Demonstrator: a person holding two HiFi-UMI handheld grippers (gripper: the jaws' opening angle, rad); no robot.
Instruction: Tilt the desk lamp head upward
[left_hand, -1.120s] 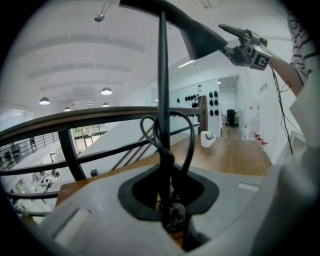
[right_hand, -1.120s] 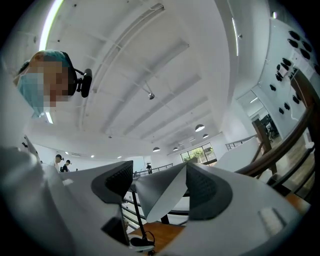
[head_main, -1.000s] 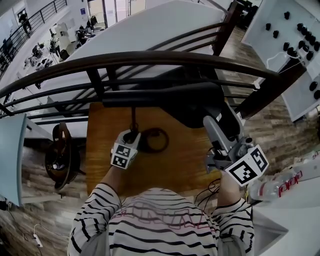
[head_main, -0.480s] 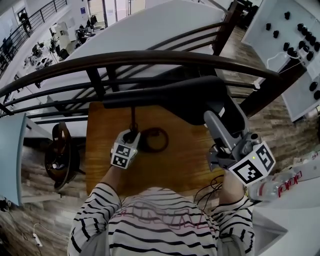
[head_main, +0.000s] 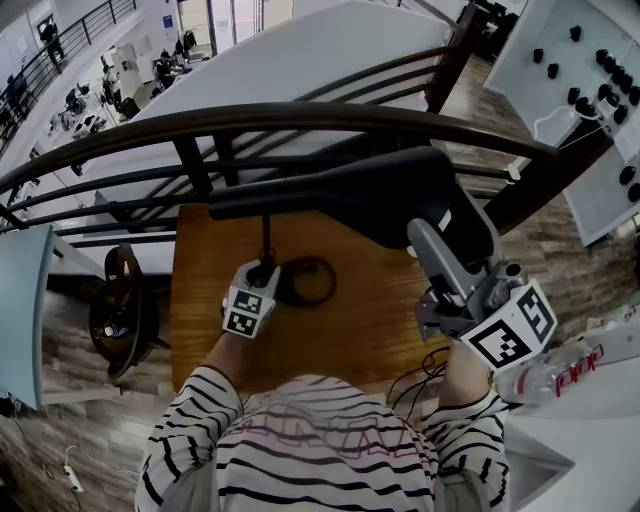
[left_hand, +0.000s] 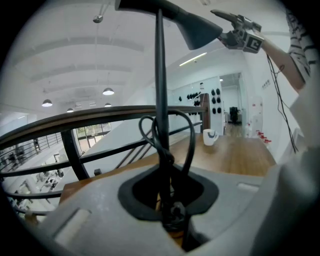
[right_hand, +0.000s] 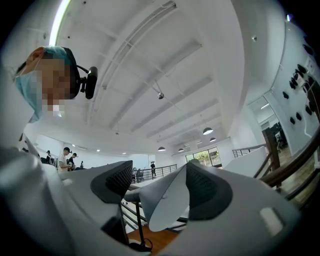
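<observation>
A black desk lamp stands on the wooden table (head_main: 350, 325). Its thin pole (left_hand: 160, 90) rises between my left gripper's jaws, with a looped cord (left_hand: 187, 135) beside it. My left gripper (head_main: 263, 272) is shut on the pole just above the ring base (head_main: 318, 281). The lamp head (head_main: 400, 195) hangs from a long arm (head_main: 270, 198) at the right. My right gripper (head_main: 428, 238) holds the head from the near side. In the right gripper view the pale inside of the shade (right_hand: 167, 200) sits between the dark pads (right_hand: 114, 182), against the right one.
A dark curved railing (head_main: 300, 118) runs along the table's far edge, with an open floor below. A white mug (left_hand: 210, 136) stands on a further table. A clear bottle (head_main: 560, 375) lies at my right. A white board with black knobs (head_main: 590, 70) is at the upper right.
The lamp head has lifted and tipped upward with the right gripper on it; that gripper's marker cube has swung slightly right. The left gripper has stayed on the pole.
</observation>
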